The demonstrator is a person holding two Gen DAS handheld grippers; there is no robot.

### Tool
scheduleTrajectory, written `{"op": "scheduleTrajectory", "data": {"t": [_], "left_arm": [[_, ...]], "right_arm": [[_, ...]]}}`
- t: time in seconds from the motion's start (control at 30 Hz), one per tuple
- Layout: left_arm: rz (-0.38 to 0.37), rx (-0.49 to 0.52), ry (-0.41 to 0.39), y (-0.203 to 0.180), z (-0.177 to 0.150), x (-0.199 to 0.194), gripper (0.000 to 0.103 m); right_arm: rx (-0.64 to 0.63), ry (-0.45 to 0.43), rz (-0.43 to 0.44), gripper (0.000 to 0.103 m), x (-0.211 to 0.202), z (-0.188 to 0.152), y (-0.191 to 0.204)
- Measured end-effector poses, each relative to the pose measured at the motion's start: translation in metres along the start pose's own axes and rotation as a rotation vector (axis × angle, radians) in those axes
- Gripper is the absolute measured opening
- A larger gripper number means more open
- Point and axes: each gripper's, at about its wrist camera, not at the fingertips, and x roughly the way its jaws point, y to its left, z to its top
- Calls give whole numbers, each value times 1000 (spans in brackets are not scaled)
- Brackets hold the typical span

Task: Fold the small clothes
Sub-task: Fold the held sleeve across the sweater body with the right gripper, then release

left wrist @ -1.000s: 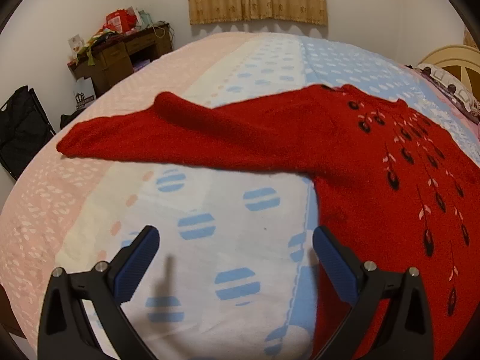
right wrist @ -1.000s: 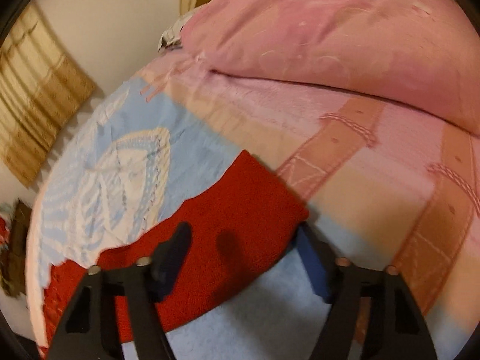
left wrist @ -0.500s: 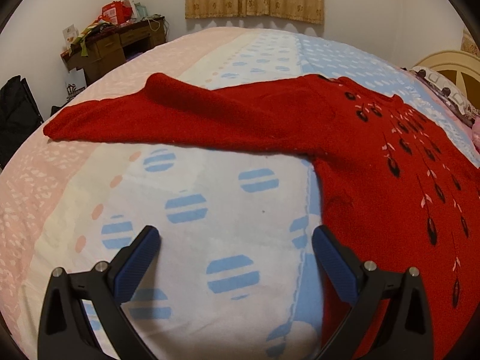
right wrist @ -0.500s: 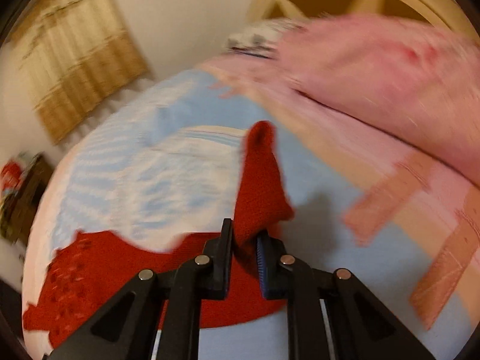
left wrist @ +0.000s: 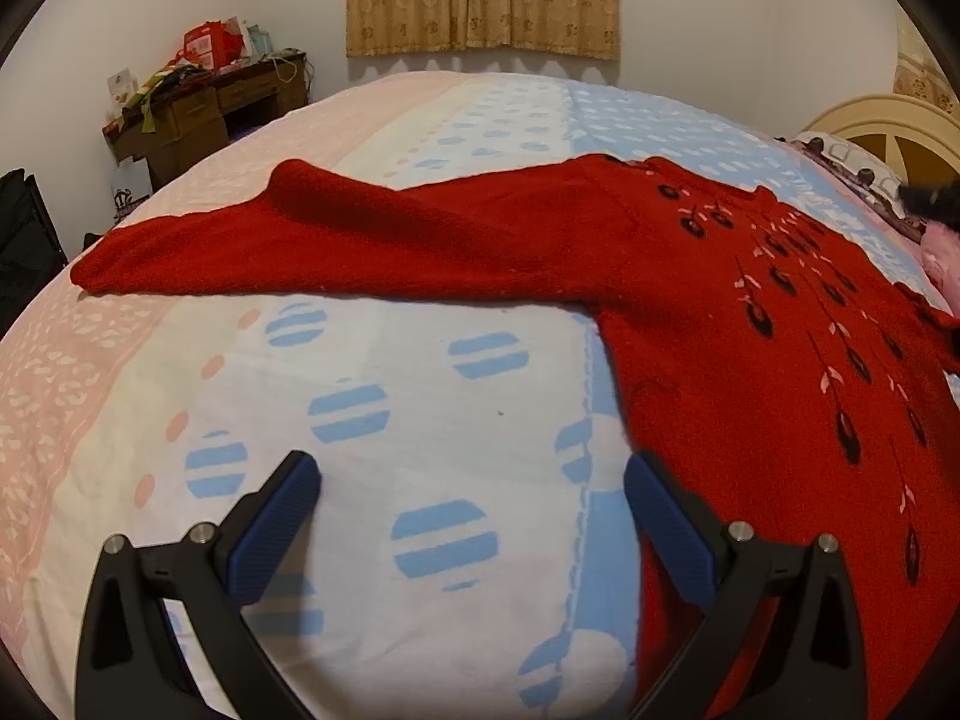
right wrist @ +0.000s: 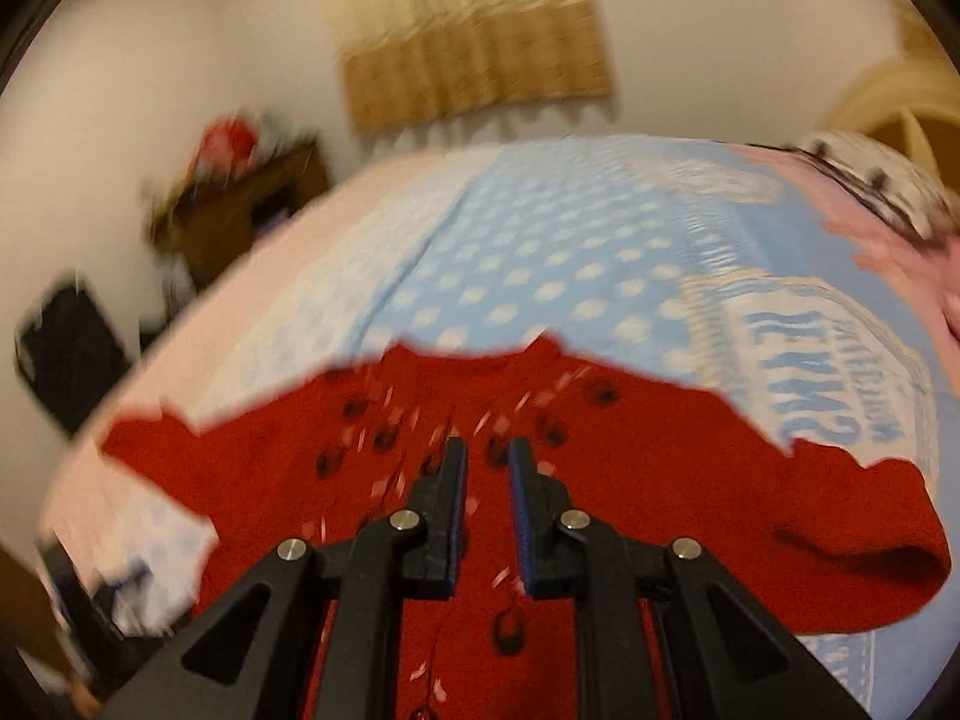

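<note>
A red knit sweater [left wrist: 750, 360] with black and pink bead-like motifs lies flat on the bed. Its left sleeve [left wrist: 300, 240] stretches out to the left. My left gripper [left wrist: 471, 501] is open and empty over the bedsheet, just left of the sweater's hem side. In the right wrist view the sweater [right wrist: 660, 480] fills the lower half, with its right sleeve [right wrist: 858, 546] folded in over the body's right side. My right gripper [right wrist: 486, 504] hovers over the sweater's chest, jaws slightly apart and holding nothing. This view is motion-blurred.
The bed has a pink, white and blue patterned sheet [left wrist: 420, 420]. A cluttered wooden desk [left wrist: 204, 108] stands by the far left wall, a black bag [left wrist: 24, 240] at the left edge. Headboard [left wrist: 888, 132] and pillows lie to the right.
My right gripper closed on the right sleeve end, carried it over the sweater body and let go. It now hovers over the chest. My left gripper stayed open, shifting slightly.
</note>
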Motion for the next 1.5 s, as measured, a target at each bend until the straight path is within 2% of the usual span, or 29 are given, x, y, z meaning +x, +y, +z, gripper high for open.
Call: {"op": "scheduleTrajectory", "data": {"t": [0.03, 0.07, 0.1, 0.2, 0.33, 0.37, 0.47, 0.53, 0.6, 0.67, 0.7, 0.73, 0.77, 0.87, 1.03, 1.2, 1.27, 1.4, 1.47, 1.5], "left_arm": [[-1, -1, -3, 0, -1, 0, 103], [1, -1, -7, 0, -1, 0, 103], [3, 0, -10, -1, -1, 0, 103], [4, -2, -19, -1, -2, 0, 103], [5, -5, -24, -1, -3, 0, 103], [4, -6, -25, -1, -3, 0, 103], [5, -6, -26, -1, -4, 0, 103], [8, -6, -27, -1, -3, 0, 103], [9, -5, -29, -1, -4, 0, 103], [8, -7, -31, -1, -4, 0, 103], [8, -7, -31, -1, -4, 0, 103], [7, -7, -32, 0, -4, 0, 103], [6, -8, -33, 0, -4, 0, 103], [3, -10, -37, 1, -4, 0, 103], [0, -12, -41, 1, -5, -1, 103], [0, -13, -41, 1, -5, -1, 103], [0, -13, -40, 1, -5, -1, 103], [-1, -13, -39, 1, -5, -1, 103], [-4, -14, -35, 1, -4, -1, 103], [-6, -14, -32, 1, -4, -1, 103]], "right_arm": [[-59, 26, -15, 27, 7, -6, 0], [-92, 54, -24, 55, 10, -10, -4], [-106, 74, -36, 61, 12, -14, -14], [-91, 118, -190, 61, 6, -33, -64], [-134, 141, -455, 61, 3, -49, -124], [-127, 153, -489, 61, 4, -54, -138], [-79, 185, -470, 61, 6, -62, -165], [-115, 191, -506, 61, 11, -65, -168], [-136, 194, -480, 60, 15, -65, -165], [-158, 199, -500, 58, 20, -65, -166], [-165, 195, -493, 53, 21, -65, -165], [-166, 195, -478, 32, 24, -64, -163], [-161, 195, -468, 19, 26, -63, -161], [-141, 154, -445, 7, 20, -55, -157], [-146, 19, -389, 7, -13, -26, -124], [-219, -120, -273, 7, -35, 7, -46], [-235, -148, -216, 7, -34, 12, -16], [-262, -140, -96, 7, -9, 4, 45], [-261, -96, -34, 7, 12, -6, 62], [-262, -47, 17, 7, 28, -15, 71]]}}
